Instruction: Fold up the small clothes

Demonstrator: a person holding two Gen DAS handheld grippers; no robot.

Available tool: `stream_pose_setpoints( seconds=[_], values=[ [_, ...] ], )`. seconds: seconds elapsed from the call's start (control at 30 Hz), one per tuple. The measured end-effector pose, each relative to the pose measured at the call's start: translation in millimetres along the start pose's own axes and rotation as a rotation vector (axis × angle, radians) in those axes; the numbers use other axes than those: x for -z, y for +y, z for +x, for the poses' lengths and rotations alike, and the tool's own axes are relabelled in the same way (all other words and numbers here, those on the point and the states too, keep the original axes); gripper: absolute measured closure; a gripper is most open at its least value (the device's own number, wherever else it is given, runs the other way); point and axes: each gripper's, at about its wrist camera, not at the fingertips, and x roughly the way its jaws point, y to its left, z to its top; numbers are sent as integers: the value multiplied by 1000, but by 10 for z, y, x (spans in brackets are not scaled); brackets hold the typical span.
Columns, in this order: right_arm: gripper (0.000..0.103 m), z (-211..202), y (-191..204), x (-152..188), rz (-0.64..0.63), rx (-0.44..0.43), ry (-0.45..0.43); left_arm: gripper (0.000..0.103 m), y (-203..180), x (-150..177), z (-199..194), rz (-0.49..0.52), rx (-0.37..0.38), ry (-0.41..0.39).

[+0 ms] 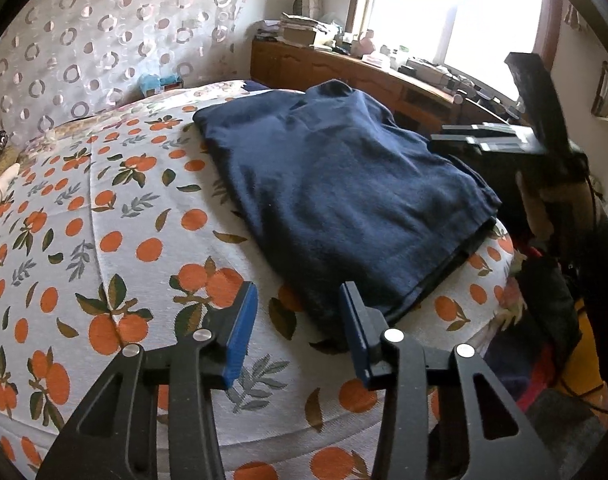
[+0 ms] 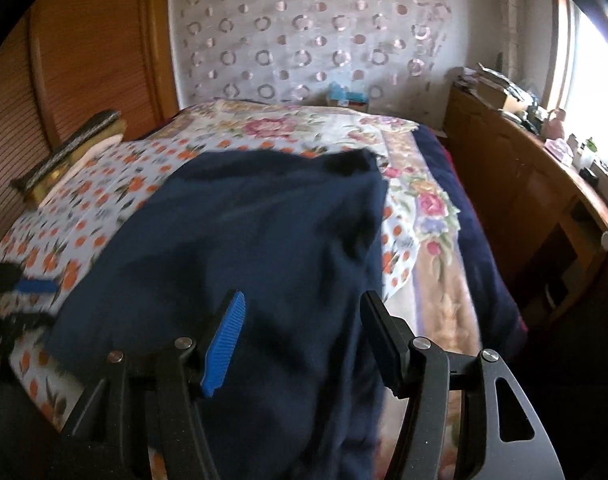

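A navy blue garment [image 1: 336, 192] lies folded on the orange-print bedspread [image 1: 84, 240], its near hem towards me. My left gripper [image 1: 300, 320] is open and empty, hovering just short of the garment's near corner. In the right wrist view the same garment [image 2: 244, 248] fills the middle, its collar at the far end. My right gripper [image 2: 304, 332] is open above the garment's near part, holding nothing. The right gripper also shows in the left wrist view [image 1: 504, 136] at the garment's far right side. The left gripper shows in the right wrist view [image 2: 28, 288] at the left edge.
A floral quilt [image 2: 424, 208] covers the far and right part of the bed. A wooden dresser [image 2: 524, 200] with clutter runs along the right under a bright window. A curtain with ring patterns [image 2: 304, 40] hangs behind. Dark clothes and bags [image 1: 552, 312] lie beside the bed.
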Motion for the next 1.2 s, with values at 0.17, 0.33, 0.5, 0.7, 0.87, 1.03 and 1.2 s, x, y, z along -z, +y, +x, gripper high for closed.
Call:
stream_pose_setpoints(
  seconds=[0.17, 0.33, 0.5, 0.7, 0.87, 1.03, 1.2],
  values=[
    [41, -107, 113, 250, -19, -35, 21, 59, -44, 17, 44, 11, 29, 30],
    [41, -195, 124, 375, -24, -65, 36, 59, -91, 41, 86, 26, 40, 46],
    [39, -345, 152, 440, -37, -97, 25, 90, -124, 14, 89, 27, 109, 69],
    [35, -415, 321, 505, -79, -117, 20, 98, -243, -259, -180, 58, 128, -25],
    [29, -455, 374, 556, -104, -135, 12, 98, -348, -595, -432, 86, 114, -130],
    [27, -502, 393, 607, -112, -129, -4, 98, -358, -790, -448, 91, 106, -161],
    [27, -460, 378, 655, -121, -89, 25, 98, -299, -797, -434, 68, 95, -170]
  ],
)
